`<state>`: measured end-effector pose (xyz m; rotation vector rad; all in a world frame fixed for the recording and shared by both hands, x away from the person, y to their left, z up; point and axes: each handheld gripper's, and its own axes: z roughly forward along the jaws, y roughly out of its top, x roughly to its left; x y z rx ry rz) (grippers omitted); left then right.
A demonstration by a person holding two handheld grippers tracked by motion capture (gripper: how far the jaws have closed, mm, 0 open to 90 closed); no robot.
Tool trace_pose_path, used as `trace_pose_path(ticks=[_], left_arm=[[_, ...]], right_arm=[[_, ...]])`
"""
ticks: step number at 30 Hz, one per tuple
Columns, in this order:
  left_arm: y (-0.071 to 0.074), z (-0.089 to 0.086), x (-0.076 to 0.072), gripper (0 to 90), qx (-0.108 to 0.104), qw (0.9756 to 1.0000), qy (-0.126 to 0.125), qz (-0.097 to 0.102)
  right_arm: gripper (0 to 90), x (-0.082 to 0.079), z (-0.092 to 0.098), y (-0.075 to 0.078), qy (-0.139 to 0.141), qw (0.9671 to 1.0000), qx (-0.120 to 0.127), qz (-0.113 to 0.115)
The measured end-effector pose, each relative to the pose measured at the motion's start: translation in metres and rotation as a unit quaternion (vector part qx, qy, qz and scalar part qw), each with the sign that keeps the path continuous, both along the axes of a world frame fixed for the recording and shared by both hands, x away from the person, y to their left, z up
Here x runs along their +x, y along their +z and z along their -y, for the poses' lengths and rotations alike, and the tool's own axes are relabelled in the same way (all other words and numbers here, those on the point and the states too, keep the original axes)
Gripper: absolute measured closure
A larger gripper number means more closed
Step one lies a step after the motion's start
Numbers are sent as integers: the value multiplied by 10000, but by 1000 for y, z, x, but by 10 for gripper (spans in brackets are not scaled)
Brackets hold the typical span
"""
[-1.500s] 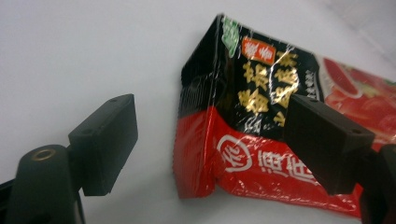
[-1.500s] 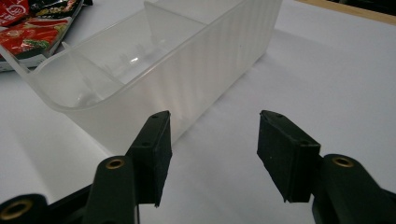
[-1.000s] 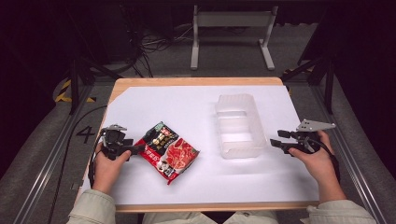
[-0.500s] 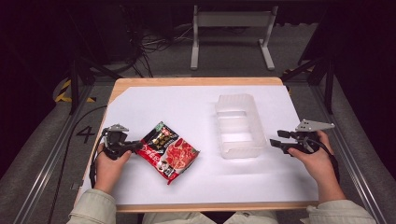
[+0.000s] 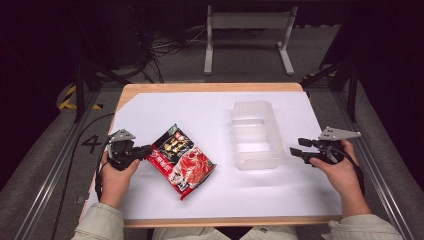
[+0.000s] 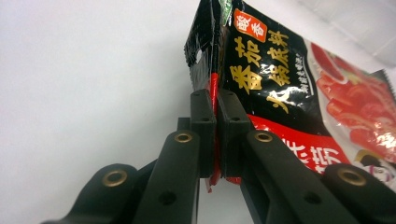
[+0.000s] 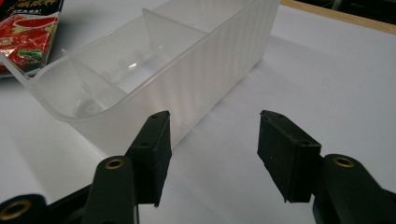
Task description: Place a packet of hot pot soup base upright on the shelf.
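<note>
A red and black food packet with yellow print lies on the white table, left of the middle. My left gripper is shut on its left edge; in the left gripper view the packet edge sits pinched between the two jaws of the left gripper. A clear plastic bin with a divider stands right of the middle. My right gripper is open, just right of the bin's near end, with nothing between its jaws. In the right gripper view the bin is ahead to the left of the right gripper.
The white sheet covers a wooden table. Dark floor, cables and a metal stand lie beyond the far edge. Rails run along both sides.
The left gripper has edged slightly right and closer onto the packet's edge. The right gripper and the bin have not moved.
</note>
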<state>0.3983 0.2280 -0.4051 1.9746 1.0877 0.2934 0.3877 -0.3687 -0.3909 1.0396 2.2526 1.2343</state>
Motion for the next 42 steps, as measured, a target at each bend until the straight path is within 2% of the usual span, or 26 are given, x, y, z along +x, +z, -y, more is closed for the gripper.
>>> trace_pose_path(ticks=[7, 13, 19, 24, 25, 26, 28, 31, 33, 36, 41, 42], left_arm=[[20, 6, -9, 874, -83, 9994, -167, 304], [38, 18, -17, 876, -240, 9975, -382, 547], [56, 33, -23, 879, -185, 9944, -649, 807], [65, 42, -27, 879, -201, 9929, -761, 887], [68, 44, -27, 879, -161, 9920, -809, 951], [70, 46, -29, 880, -197, 9922, -811, 926], [75, 49, -30, 880, -121, 9909, -876, 1012], [82, 53, -31, 880, -1, 9892, -926, 1135], [85, 54, -32, 880, 10, 9888, -935, 1163], [94, 59, -33, 880, 79, 9867, -973, 1300], [106, 64, -34, 880, 114, 9838, -997, 1488], [108, 65, -35, 880, 115, 9833, -996, 1516]], right_arm=[[450, -2, 0, 4, -27, 10000, 31, 41], [450, -3, 1, 8, -27, 9999, 49, 101], [451, -5, 0, 11, -21, 9999, 72, 152], [454, -7, 0, 15, -22, 9998, 87, 197], [455, -7, 0, 16, 2, 9997, 93, 222], [455, -8, -1, 18, 7, 9997, 98, 230], [456, -8, -3, 20, 25, 9996, 106, 251], [457, -9, -6, 23, 90, 9995, 99, 300], [457, -10, -8, 26, 126, 9994, 102, 309], [457, -11, -14, 30, 203, 9991, 128, 347], [452, -11, -33, 43, 547, 9973, 172, 465], [452, -11, -33, 43, 547, 9973, 172, 465]])
